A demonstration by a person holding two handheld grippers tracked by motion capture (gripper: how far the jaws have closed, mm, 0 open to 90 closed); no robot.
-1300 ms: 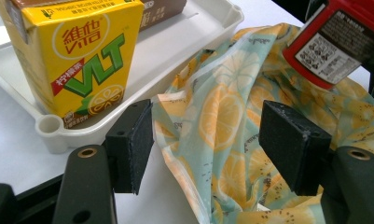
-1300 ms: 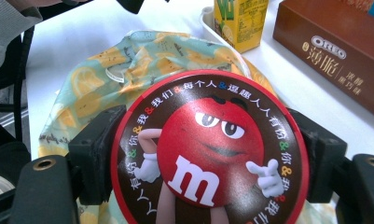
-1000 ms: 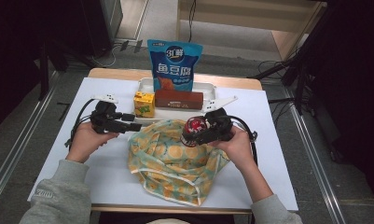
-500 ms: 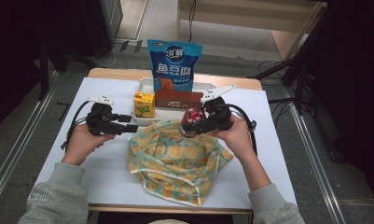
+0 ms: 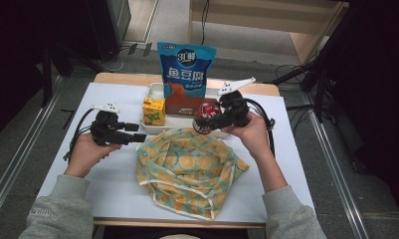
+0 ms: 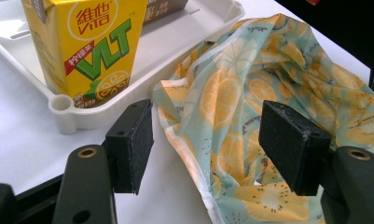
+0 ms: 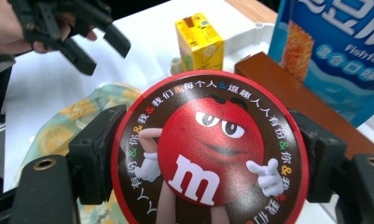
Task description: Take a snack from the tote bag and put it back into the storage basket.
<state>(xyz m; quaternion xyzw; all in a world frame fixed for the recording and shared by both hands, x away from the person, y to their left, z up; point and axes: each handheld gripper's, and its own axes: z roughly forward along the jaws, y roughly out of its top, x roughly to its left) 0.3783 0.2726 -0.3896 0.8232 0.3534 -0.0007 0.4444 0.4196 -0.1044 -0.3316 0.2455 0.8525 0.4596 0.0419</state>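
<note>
Right tool point(image 7: 208, 154) clamps round candy tin point(image 7: 210, 154); left tool point(image 6: 217, 144) wide over cloth bag point(image 6: 268, 93); lid print readable in right gripper view.

Grey ribbed-cuff sweatshirt sleeves point(image 5: 57, 209) cover both forearms; each black two-jaw gripper point(image 5: 130, 139) carries matte square jaws, brass-ringed screw holes, a black cable point(image 5: 75, 139).

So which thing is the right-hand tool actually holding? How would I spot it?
Start at the white tray at the table's far side. Just in front of its right end, above the fruit-print cloth, the right gripper clamps a round tin. Unlike the boxy yellow drink carton nearby, it is a red-rimmed disc with a cartoon candy figure.
</note>
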